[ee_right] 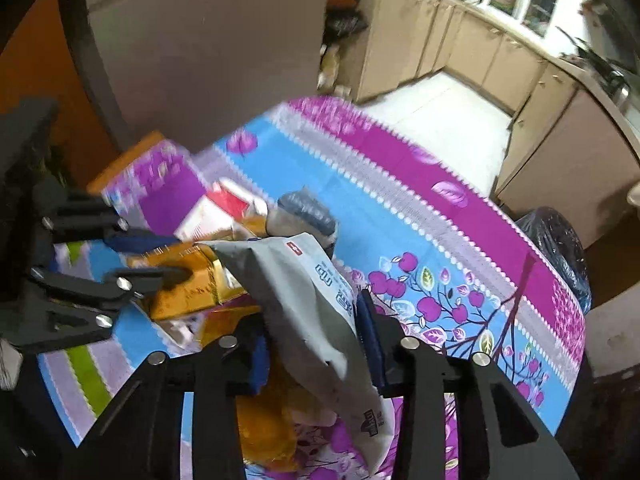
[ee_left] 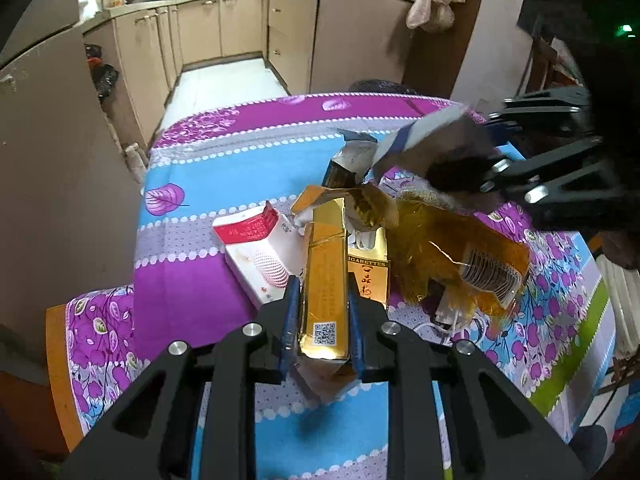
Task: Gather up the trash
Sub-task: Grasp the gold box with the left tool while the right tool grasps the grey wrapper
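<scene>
1. Gold carton (ee_left: 324,280): clamped in left gripper (ee_left: 323,312), low over surface (ee_left: 192,280).
2. Grey pouch (ee_right: 304,300): pinched in right gripper (ee_right: 316,344), above surface.
3. Red-white pack (ee_left: 256,256): lying on surface, beside carton.

Left gripper (ee_left: 323,312) clamped on gold pack (ee_left: 325,280), blue pads flat against both long sides, QR code facing up. Pack's lid torn open, cigarettes showing. White-red pack (ee_left: 256,256) lies just left of it on the tablecloth (ee_left: 224,168). Amber cellophane (ee_left: 460,256) crumpled just right, touching the gold pack. Dark pack (ee_left: 340,172) behind. Right gripper (ee_left: 480,176) comes in from the right edge, pinching a grey-white pouch (ee_left: 432,140) lifted over the pile. Kitchen cabinets (ee_left: 240,28) in the background.
</scene>
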`<act>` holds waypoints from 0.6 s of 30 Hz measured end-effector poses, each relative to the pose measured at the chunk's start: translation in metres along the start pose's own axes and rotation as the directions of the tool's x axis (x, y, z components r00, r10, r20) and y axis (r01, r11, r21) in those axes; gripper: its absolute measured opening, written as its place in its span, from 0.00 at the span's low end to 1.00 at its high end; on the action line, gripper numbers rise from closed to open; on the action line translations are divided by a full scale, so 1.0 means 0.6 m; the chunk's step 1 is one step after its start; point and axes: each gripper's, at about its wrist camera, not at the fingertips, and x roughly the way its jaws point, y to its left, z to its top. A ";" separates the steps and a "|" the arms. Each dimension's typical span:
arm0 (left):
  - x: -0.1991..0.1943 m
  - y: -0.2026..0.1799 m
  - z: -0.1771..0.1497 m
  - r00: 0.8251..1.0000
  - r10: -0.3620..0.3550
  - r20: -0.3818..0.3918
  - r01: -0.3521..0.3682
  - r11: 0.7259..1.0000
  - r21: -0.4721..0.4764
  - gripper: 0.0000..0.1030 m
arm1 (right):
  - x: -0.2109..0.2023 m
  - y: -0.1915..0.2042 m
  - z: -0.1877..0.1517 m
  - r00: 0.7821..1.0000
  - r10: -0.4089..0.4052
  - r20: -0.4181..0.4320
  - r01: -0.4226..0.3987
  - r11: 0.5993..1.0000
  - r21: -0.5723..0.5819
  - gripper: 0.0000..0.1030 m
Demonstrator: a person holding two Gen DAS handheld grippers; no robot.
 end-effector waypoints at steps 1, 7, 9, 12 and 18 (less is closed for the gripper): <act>-0.004 -0.001 -0.002 1.000 0.000 0.008 0.001 1.000 -0.008 0.20 | -0.014 -0.002 -0.006 1.000 0.010 0.029 -0.010 1.000 0.024 0.37; -0.054 -0.016 -0.017 0.991 0.026 0.133 -0.023 0.999 -0.024 0.20 | -0.137 0.069 -0.078 0.947 -0.150 0.284 0.152 0.988 0.018 0.37; -0.074 -0.025 -0.029 0.983 0.036 0.181 -0.032 0.999 -0.024 0.20 | -0.172 0.126 -0.113 0.893 -0.259 0.368 0.290 0.957 -0.030 0.37; -0.090 -0.034 -0.044 0.975 0.030 0.221 -0.025 0.999 -0.027 0.20 | -0.202 0.201 -0.185 0.824 -0.344 0.450 0.415 0.908 -0.066 0.37; -0.101 -0.058 -0.061 0.973 0.012 0.230 -0.005 0.999 -0.032 0.20 | -0.199 0.262 -0.278 0.758 -0.455 0.467 0.542 0.838 -0.064 0.37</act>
